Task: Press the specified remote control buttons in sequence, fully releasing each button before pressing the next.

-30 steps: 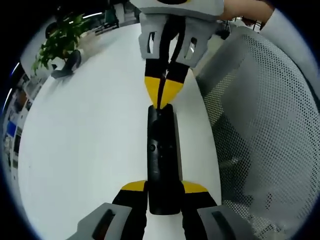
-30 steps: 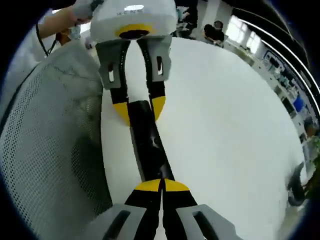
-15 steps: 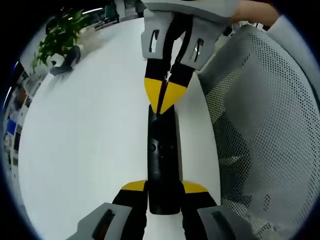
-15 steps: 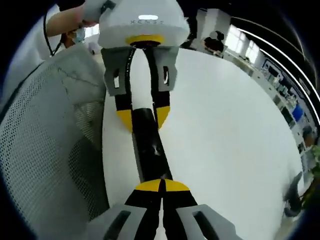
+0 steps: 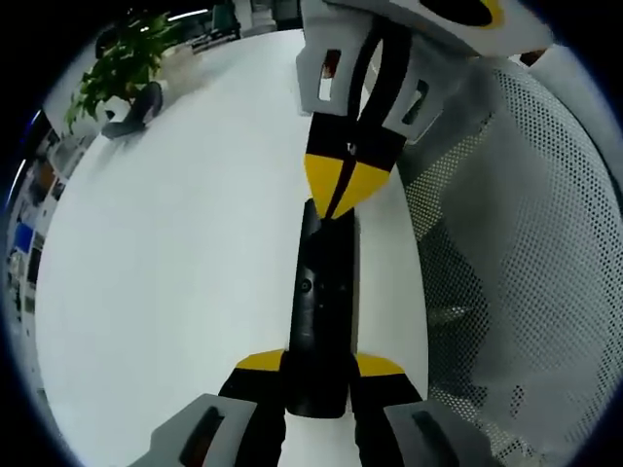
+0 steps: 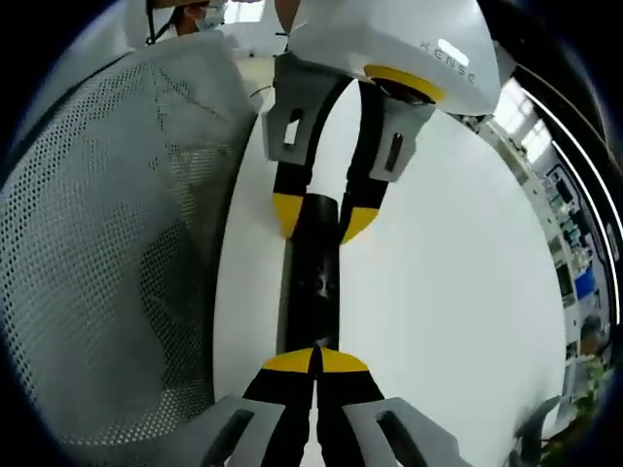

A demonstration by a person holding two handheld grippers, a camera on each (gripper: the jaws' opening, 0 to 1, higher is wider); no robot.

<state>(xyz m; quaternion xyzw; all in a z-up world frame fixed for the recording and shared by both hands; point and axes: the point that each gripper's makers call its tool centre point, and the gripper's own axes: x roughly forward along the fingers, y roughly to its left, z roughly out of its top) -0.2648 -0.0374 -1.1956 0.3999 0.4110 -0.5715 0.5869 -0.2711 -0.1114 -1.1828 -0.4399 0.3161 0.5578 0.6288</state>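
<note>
Holding: I have the remote control (image 5: 326, 311) clamped at its near end between my left gripper (image 5: 318, 368) jaws, yellow tips on either side of its body.
Table: a white table (image 5: 175, 253) lies under the remote, which stretches lengthwise along the table's edge.
Plant: a green potted plant (image 5: 117, 73) stands far off at the table's other end, in the left gripper view.
Pressing: my right gripper (image 6: 314, 362) has its jaws closed together into one yellow point, resting on the remote's far end; I cannot tell whether a button is down.
Remote: in the right gripper view the remote (image 6: 313, 282) runs from my closed tips up to the left gripper's tips.
Handling: I judge it light, stiff and smooth plastic, likely to slide or tip if pushed off-centre; grip the long sides, press straight down.
Chair: a grey mesh chair (image 6: 107, 243) sits just beside the table.
Containers: I see none.
</note>
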